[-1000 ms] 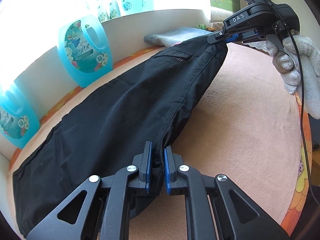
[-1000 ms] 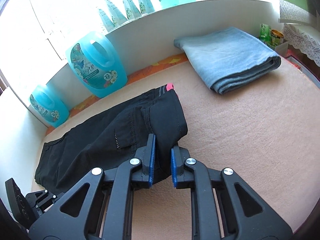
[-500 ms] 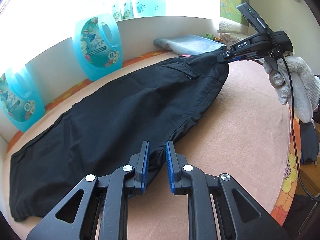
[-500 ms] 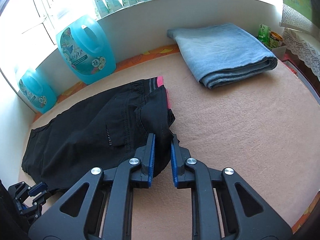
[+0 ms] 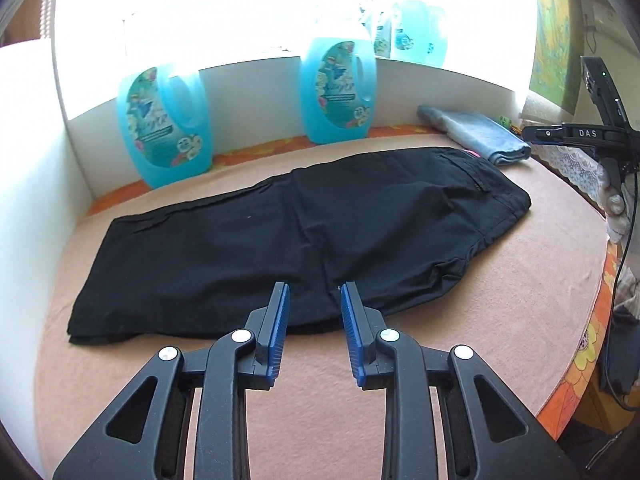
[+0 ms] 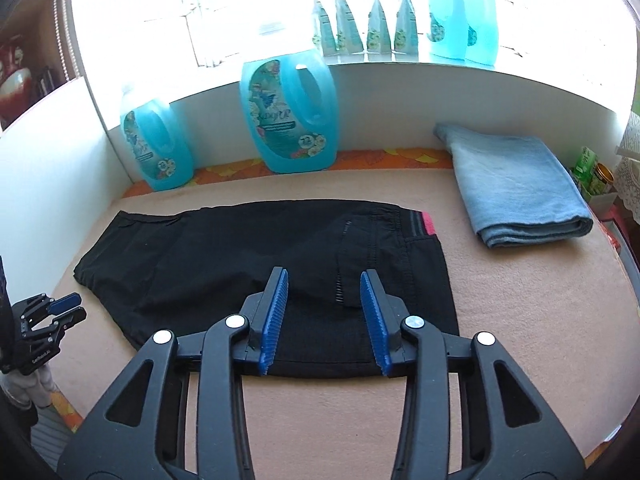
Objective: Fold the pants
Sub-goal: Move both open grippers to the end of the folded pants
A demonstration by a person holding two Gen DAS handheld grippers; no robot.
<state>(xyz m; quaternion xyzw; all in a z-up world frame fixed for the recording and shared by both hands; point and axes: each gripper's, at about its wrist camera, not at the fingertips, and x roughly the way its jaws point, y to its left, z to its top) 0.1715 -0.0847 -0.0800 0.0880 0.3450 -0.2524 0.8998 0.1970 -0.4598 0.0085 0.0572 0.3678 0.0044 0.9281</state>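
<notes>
A round table covered in peach-coloured felt cloth (image 5: 460,320) carries the long black cotton pants (image 5: 304,240), lying flat and already doubled leg over leg, waistband toward the folded pale-blue denim jeans (image 6: 516,196) at the right and hems toward the white side wall. Two large turquoise plastic detergent jugs (image 6: 288,120) stand just behind the pants against the white back panel. The left gripper (image 5: 312,328) hovers over the near edge at mid-leg with its blue-padded jaws opening and no fabric between them; the right gripper (image 6: 324,312) hangs above the seat and pocket area, jaws likewise opening and clear of the cloth. The main risk from here looks to be a crooked next fold: the near edge bulges and puckers around the crotch, so a pinch taken there may catch only the top layer and drag the legs out of line. A lesser hazard is the jeans lying near the waistband, which a wide sweep could nudge, and the jugs behind, which a high lift could bump.
</notes>
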